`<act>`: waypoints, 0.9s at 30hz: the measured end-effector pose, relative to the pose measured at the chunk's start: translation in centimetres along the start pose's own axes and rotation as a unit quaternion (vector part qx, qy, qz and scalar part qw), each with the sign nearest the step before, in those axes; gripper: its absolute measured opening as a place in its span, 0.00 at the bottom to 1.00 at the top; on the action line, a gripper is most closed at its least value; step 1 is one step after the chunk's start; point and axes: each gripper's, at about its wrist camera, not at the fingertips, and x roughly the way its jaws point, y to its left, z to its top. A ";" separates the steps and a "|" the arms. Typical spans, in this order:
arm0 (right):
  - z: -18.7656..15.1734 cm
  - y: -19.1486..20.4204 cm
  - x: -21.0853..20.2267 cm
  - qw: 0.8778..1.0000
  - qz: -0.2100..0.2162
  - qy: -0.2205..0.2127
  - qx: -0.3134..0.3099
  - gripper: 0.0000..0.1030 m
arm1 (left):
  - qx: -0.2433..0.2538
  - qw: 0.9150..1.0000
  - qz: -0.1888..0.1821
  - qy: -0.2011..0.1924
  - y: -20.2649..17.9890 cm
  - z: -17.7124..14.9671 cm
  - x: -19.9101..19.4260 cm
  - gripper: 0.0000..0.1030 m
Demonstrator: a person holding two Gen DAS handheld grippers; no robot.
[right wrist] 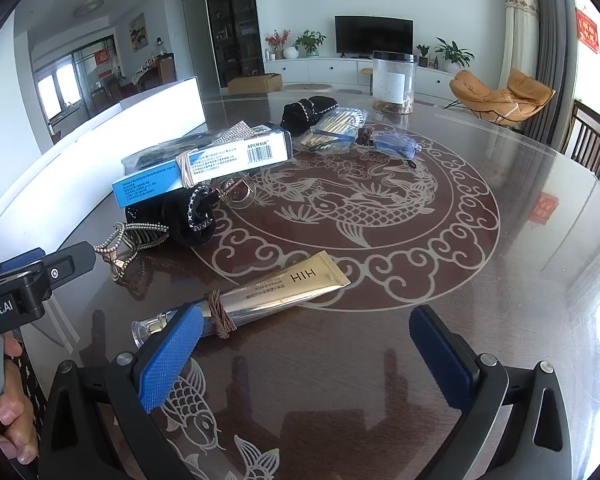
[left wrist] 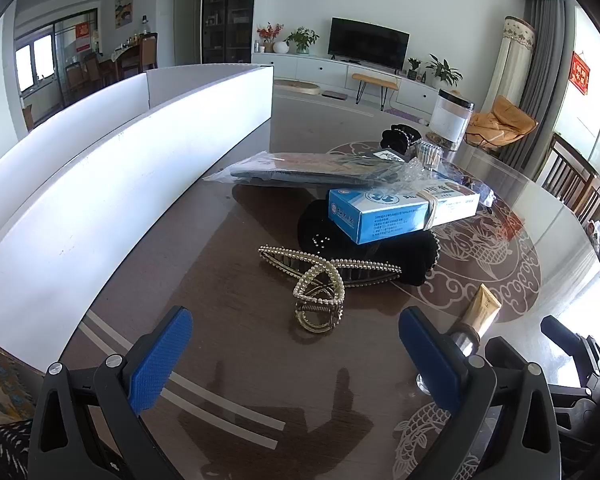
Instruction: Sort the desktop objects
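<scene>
Pearl-edged gold hair claw [left wrist: 320, 286] lies on the tabletop [left wrist: 228, 344], touching the black velvet piece beneath the blue box [left wrist: 396, 210]. Left gripper [left wrist: 296, 356] and right gripper [right wrist: 306, 354] both spread, holding nothing.

Your glass-topped table [right wrist: 500, 280] carries: gold tube [right wrist: 284, 292], pearl hair clip [left wrist: 320, 280], black pouch [left wrist: 412, 256], clear jar [right wrist: 392, 80], white tray [left wrist: 100, 184].
</scene>
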 end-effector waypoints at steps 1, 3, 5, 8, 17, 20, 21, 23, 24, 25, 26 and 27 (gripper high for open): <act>0.0 0.0 0.0 1.000 0.000 0.000 0.000 1.00 | 0.000 1.000 0.000 0.000 0.0 0.0 0.0 1.00; 0.0 0.0 0.0 1.000 0.000 0.000 0.000 1.00 | -0.001 1.000 -0.001 0.000 0.0 0.0 0.0 1.00; 0.0 0.0 0.0 1.000 0.000 0.002 -0.001 1.00 | -0.001 1.000 -0.001 -0.001 -0.1 0.0 -0.1 1.00; 0.0 0.0 0.0 1.000 0.000 0.002 -0.001 1.00 | -0.001 1.000 -0.001 -0.001 -0.1 0.0 -0.1 1.00; -0.1 0.0 0.1 1.000 -0.002 0.005 -0.004 1.00 | 0.000 1.000 -0.003 0.001 -0.2 0.0 -0.1 1.00; -0.1 0.3 0.4 1.000 -0.006 0.011 -0.010 1.00 | -0.001 1.000 -0.005 0.001 -0.2 -0.1 -0.2 1.00; -0.1 0.4 0.5 1.000 -0.008 0.014 -0.012 1.00 | -0.002 1.000 -0.006 0.000 -0.2 -0.1 -0.2 1.00; -0.1 0.5 0.7 1.000 -0.011 0.018 -0.016 1.00 | -0.003 1.000 -0.008 -0.002 -0.1 -0.1 -0.3 1.00; -0.1 0.6 0.8 1.000 -0.013 0.019 -0.016 1.00 | -0.004 1.000 -0.009 -0.003 0.0 -0.1 -0.3 1.00; -0.1 0.6 0.8 1.000 -0.015 0.020 -0.016 1.00 | -0.005 1.000 -0.010 -0.004 0.0 -0.1 -0.4 1.00; -0.1 0.6 0.8 1.000 -0.016 0.020 -0.017 1.00 | -0.005 1.000 -0.010 -0.004 0.0 -0.1 -0.4 1.00; -0.1 0.6 0.8 1.000 -0.017 0.020 -0.017 1.00 | -0.006 1.000 -0.012 -0.004 0.0 -0.1 -0.4 1.00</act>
